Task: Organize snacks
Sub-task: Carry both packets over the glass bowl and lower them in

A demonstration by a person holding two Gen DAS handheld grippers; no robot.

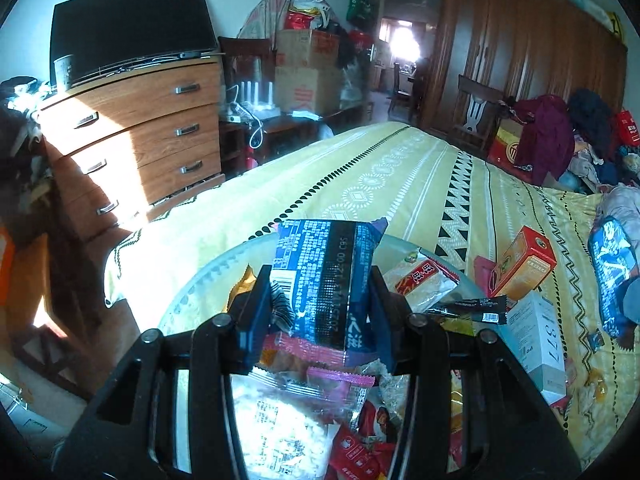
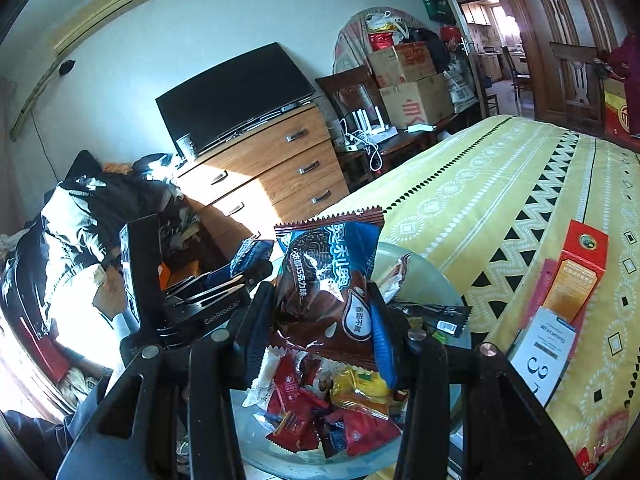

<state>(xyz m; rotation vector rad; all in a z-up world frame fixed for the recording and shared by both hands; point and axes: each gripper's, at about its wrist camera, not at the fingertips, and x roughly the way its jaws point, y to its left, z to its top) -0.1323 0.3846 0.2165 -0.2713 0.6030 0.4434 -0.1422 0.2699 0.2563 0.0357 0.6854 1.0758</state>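
The yellow patterned bedspread (image 1: pixel 400 168) stretched away ahead of both grippers. On it, directly under and just ahead of both sets of fingers, sat the clear glass bowl (image 1: pixel 208 276), already heaped with small wrapped snacks.

The left gripper (image 1: pixel 320 292) was clamped on a blue cookie packet (image 1: pixel 324 280), its printed back toward the camera. The packet stood roughly upright, long axis running up and away from the fingers, its lower end hanging just above the heap. The right gripper (image 2: pixel 320 312) pinched a brown-and-blue cookie packet (image 2: pixel 332 284), front side to the camera, tilted slightly, likewise poised over the same bowl (image 2: pixel 424 276).

The coming move seemed to turn on this: each packet lay straight above the bowl, so letting go looked like all that either hand needed. Neither hand looked clearly nearer; both hung over the heap, the left gripper's body (image 2: pixel 208 304) showing just to the left of the right one.

To the right of the bowl lay more to collect: an orange-red box (image 1: pixel 524 264), a white box (image 1: pixel 540 344) and a black bar wrapper (image 1: pixel 472 308) at the rim.

Only the left view showed another blue packet (image 1: pixel 612 276) far right, held in what seemed the right gripper. Only the right view showed the other gripper's body and the bowl's near edge.
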